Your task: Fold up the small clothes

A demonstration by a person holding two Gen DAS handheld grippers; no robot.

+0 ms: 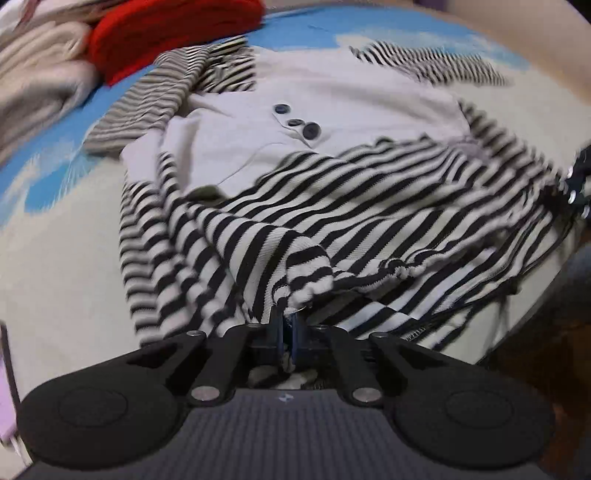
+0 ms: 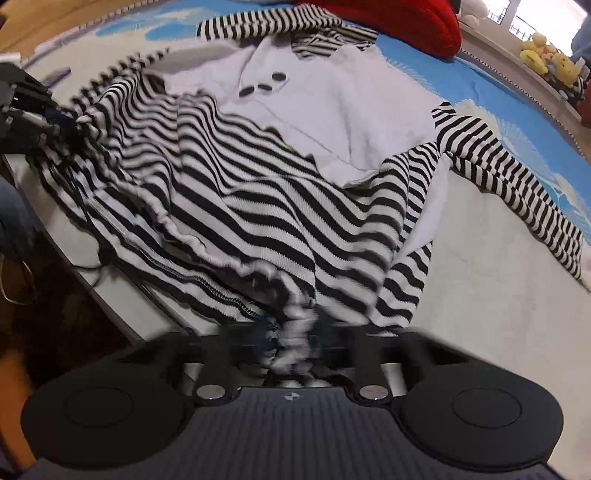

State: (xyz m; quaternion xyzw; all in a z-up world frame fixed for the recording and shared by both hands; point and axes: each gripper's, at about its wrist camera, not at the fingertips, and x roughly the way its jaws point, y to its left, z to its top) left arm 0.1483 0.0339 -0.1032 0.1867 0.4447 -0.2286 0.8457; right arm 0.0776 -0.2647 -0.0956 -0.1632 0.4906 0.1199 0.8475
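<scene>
A small black-and-white striped top [image 1: 369, 206] with a pale grey front panel and three dark buttons [image 1: 297, 123] lies spread on a bed. My left gripper [image 1: 288, 321] is shut on the striped hem at its near corner. My right gripper [image 2: 295, 332] is shut on the other hem corner, which bunches between its fingers. The hem is lifted and stretched between the two grippers. The striped top [image 2: 258, 199] fills the right wrist view, its buttons [image 2: 264, 86] further back. Each gripper shows at the edge of the other's view: the right [image 1: 576, 181], the left [image 2: 44, 122].
The bed cover [image 1: 55, 236] is cream with blue and white patches. A red garment [image 1: 166, 33] and a beige pile [image 1: 33, 74] lie at the back left. Yellow plush toys [image 2: 546, 59] sit on a ledge at the right. The bed edge [image 2: 122, 314] drops to a dark floor.
</scene>
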